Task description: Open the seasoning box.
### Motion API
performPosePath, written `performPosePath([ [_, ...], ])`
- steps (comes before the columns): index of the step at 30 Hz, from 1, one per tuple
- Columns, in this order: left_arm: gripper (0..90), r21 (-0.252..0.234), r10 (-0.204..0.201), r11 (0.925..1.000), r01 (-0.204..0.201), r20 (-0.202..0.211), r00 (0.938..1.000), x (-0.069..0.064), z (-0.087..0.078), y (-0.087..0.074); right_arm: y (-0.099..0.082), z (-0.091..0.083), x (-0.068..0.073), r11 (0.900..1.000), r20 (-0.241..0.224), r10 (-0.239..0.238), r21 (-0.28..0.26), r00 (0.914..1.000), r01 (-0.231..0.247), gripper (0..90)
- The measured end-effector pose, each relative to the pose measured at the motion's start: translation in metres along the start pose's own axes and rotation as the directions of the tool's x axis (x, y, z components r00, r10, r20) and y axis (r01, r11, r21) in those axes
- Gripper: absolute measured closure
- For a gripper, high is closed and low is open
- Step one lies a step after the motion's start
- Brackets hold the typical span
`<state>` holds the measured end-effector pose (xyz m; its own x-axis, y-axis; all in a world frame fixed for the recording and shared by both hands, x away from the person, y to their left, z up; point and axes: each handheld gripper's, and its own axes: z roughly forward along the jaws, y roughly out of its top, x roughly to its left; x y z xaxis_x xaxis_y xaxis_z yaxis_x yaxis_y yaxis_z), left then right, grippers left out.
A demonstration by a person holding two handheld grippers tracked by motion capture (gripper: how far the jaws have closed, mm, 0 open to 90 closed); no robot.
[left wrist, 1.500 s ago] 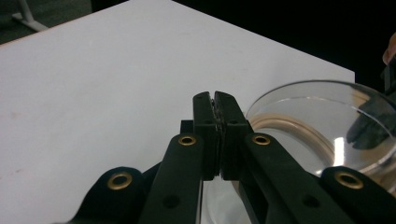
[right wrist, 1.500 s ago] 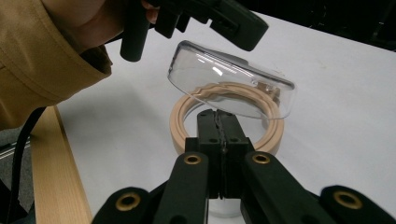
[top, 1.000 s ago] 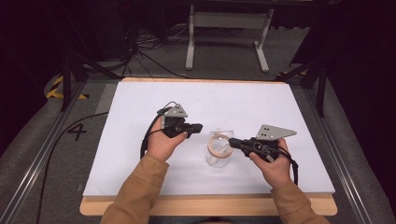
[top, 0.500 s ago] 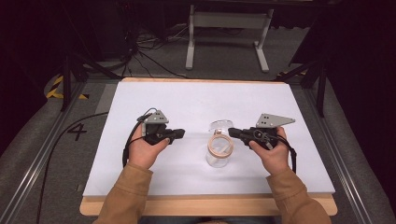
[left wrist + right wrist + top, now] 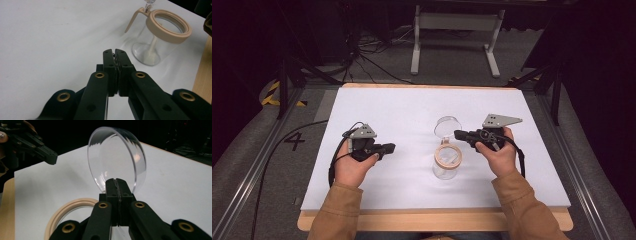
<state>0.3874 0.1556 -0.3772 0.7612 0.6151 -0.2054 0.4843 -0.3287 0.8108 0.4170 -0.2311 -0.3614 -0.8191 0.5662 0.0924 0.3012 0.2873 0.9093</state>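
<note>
1. Now, the left gripper point(image 5: 392, 147) stands farther left of the clear glass jar with a tan sealing ring point(image 5: 446, 165) than it did a second ago. It is clenched and holds nothing.
2. The round clear hinged lid point(image 5: 447, 126) stands higher and more upright than before. The right gripper point(image 5: 457, 134) is clenched on its lower rim.
3. Judgement: the jar is open, the left gripper's part appears done, and the lid depends on the right gripper alone.
4. The jar stands upright on the white counter point(image 5: 412, 100), near its middle and between the two hands.
5. The left gripper view shows the jar's hollow interior, the tan ring point(image 5: 170, 28) and its loose tab, which the high view leaves small.
6. The right gripper view shows the lid face point(image 5: 117, 157) rising behind the shut jaws, with the left gripper point(image 5: 51, 157) well apart.
</note>
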Motion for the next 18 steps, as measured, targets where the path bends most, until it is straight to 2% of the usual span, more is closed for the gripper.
performPosePath([
  [3,87.9,0.002,-0.009,1.0000,0.009,0.000,1.0000,0.001,-0.001,-0.002,-0.003,0.003,-0.002,0.9999,-0.013,0.014,0.005,0.9998,-0.014,90.0],
  [7,87.8,0.000,-0.004,1.0000,0.004,-0.001,1.0000,0.002,-0.001,-0.002,-0.002,0.005,0.001,0.9999,-0.006,-0.003,0.016,1.0000,0.003,90.0],
  [14,86.8,0.011,-0.006,0.9999,0.006,0.009,0.9999,-0.001,0.002,0.001,0.002,-0.002,0.007,0.9999,-0.017,-0.015,0.005,0.9998,0.015,90.0],
  [15,86.1,0.014,0.010,0.9998,-0.010,0.006,0.9999,-0.001,0.002,0.002,0.003,-0.003,0.008,0.9998,-0.016,-0.021,0.004,0.9997,0.021,90.0],
  [16,85.2,0.022,0.010,0.9997,-0.010,0.002,0.9999,-0.003,0.002,0.003,0.003,-0.004,0.008,0.9998,-0.017,-0.018,0.005,0.9997,0.018,90.0],
  [17,84.4,0.038,0.037,0.9986,-0.037,-0.001,0.9993,-0.005,0.001,0.005,0.004,-0.006,0.009,0.9999,-0.019,-0.016,0.005,0.9997,0.016,89.9],
  [18,83.3,0.048,0.046,0.9978,-0.046,0.000,0.9990,-0.006,0.000,0.006,0.006,-0.010,0.010,0.9999,-0.023,-0.012,0.005,0.9997,0.012,88.1],
])
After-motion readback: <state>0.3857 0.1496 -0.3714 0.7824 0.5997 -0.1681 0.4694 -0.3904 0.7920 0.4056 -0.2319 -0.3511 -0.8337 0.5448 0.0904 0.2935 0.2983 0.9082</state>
